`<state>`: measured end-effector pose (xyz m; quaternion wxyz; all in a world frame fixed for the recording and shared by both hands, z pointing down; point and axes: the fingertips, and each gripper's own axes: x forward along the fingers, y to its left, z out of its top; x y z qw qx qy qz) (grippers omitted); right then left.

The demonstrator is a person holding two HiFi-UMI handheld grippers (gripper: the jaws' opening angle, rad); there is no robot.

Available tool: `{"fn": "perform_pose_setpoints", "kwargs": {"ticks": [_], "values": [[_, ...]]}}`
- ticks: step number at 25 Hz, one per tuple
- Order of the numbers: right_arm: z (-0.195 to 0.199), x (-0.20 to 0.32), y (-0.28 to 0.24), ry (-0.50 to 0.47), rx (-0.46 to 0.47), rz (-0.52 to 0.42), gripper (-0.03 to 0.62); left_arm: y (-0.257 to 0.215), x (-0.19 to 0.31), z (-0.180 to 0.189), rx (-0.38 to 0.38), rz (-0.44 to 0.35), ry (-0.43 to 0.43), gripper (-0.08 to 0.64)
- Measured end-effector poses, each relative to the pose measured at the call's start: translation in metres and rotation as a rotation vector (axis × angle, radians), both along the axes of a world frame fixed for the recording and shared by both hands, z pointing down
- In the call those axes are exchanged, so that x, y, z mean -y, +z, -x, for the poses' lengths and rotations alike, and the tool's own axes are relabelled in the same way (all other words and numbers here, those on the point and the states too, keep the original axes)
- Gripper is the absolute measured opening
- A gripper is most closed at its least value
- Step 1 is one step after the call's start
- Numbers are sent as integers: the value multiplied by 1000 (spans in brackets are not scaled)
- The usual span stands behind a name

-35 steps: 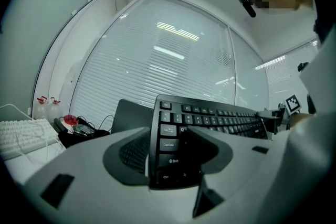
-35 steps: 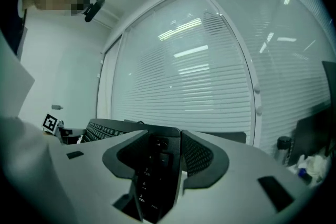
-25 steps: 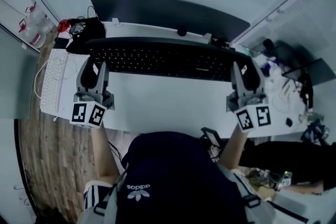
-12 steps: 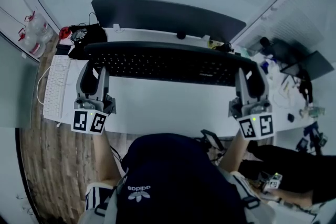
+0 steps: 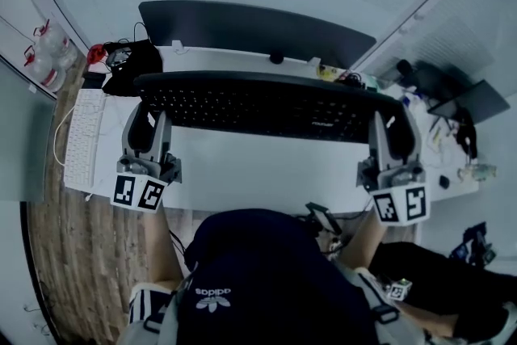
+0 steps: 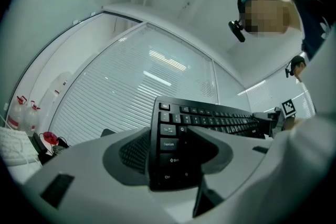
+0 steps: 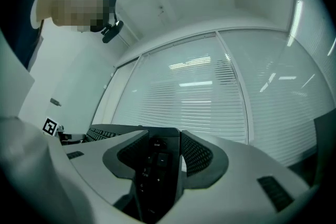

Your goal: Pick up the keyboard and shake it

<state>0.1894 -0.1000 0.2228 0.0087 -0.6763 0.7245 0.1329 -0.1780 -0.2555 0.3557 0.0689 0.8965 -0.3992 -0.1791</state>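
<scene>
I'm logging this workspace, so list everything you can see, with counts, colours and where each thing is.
black keyboard: one, black, held at both ends over the desk
desk: one, white, below the black keyboard
monitor: one, dark, at the desk's far edge
white keyboard: one, white, on the desk's left end
jugs: at least two, clear with red caps, far left
left gripper: one, grey, shut on the black keyboard's left end
right gripper: one, grey, shut on its right end

Small clutter [image 5: 440,93] at far right is unidentifiable.
</scene>
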Motion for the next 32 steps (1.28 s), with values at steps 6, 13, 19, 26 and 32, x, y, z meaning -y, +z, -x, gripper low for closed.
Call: {"fn": "perform_pose_setpoints", "kwargs": {"ticks": [6,13,19,26,32], "values": [[-4,11,6,-1,35,18,189,9,11,-3,-8,30,11,207],[-10,18,13,1,46,41,175,25,16,-12,15,83,36,208],[-11,27,15,-2,78,24,166,30,27,-12,13,105,35,207],[-11,35,13,-21,101,8,157,24,29,-5,13,93,31,207],[-9,38,11,-40,109,2,152,16,36,-3,21,76,17,207]]}}
